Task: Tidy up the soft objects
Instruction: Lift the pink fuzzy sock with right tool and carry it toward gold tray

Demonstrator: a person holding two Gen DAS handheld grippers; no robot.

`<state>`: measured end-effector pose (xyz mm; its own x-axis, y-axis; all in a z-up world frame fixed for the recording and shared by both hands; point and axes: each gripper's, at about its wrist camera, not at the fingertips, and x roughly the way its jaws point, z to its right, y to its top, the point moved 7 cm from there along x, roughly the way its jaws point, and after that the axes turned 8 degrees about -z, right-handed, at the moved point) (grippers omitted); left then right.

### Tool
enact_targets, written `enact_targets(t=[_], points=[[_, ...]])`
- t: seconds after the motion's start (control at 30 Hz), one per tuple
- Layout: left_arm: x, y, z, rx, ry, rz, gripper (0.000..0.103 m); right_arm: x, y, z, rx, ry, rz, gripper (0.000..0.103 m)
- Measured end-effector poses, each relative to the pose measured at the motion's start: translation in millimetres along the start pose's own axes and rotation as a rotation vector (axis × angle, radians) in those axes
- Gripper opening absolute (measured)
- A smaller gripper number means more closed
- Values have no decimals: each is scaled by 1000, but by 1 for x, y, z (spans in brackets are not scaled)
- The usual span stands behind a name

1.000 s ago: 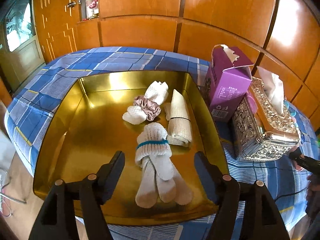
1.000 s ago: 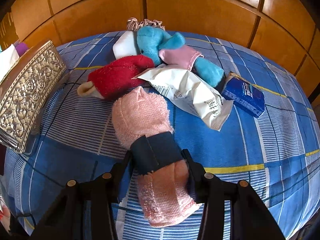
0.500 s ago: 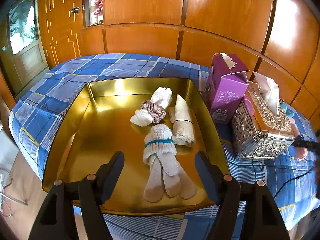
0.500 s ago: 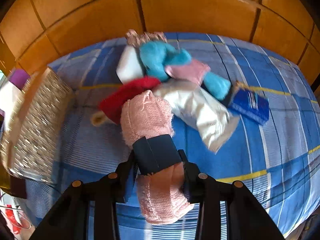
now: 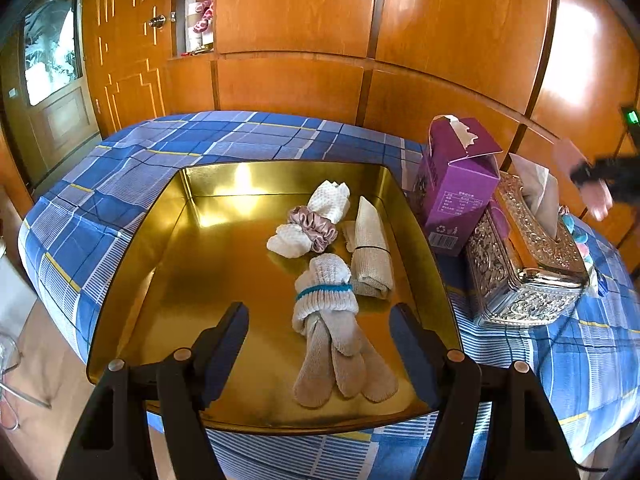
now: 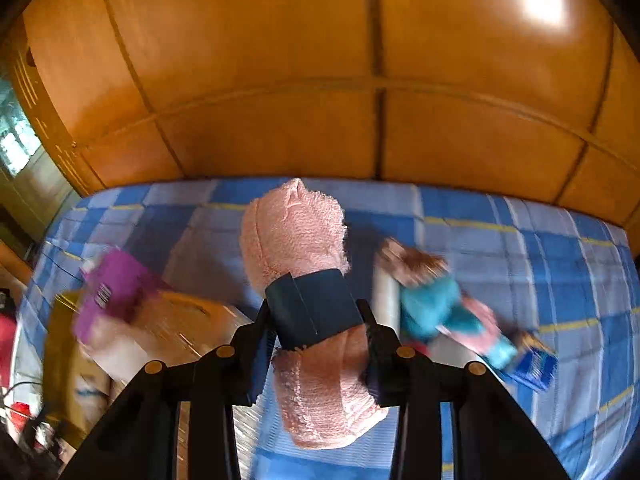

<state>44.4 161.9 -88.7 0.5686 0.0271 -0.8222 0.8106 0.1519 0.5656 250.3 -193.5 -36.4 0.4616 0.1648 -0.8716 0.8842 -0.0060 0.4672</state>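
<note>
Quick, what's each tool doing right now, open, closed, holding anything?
Left tool: open, holding nothing, above the gold tray.
Right tool: closed on the pink rolled towel.

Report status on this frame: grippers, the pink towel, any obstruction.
Right gripper shut on pink rolled towel, lifted off the bed. Left gripper open, empty, over the gold tray holding three bundles. Purple box and silver tissue box flank the tray.

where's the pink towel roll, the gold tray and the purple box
pink towel roll (image 6: 294, 236), right wrist view, on its fuzzy upper end above the dark band
gold tray (image 5: 216, 264), left wrist view, on the bare floor left of the bundles
purple box (image 5: 456, 196), left wrist view, on its printed front face
</note>
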Motion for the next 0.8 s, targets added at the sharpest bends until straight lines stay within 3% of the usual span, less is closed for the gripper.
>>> enact_targets(t=[0.2,0.4,0.5,0.6,0.8], points=[[0,1,-9,-25,14,8,73,3,28,-78,-92,86,19,38],[-1,3,-19,-49,37,19,73,-2,26,-171,-222,237,41,38],[-2,6,-29,-71,55,29,73,-2,5,-220,-331,321,21,38],[-5,9,-41,-100,79,43,73,-1,-30,-258,-449,347,-24,38],[-7,11,-57,-136,109,57,73,22,-93,-278,-477,327,-147,38]])
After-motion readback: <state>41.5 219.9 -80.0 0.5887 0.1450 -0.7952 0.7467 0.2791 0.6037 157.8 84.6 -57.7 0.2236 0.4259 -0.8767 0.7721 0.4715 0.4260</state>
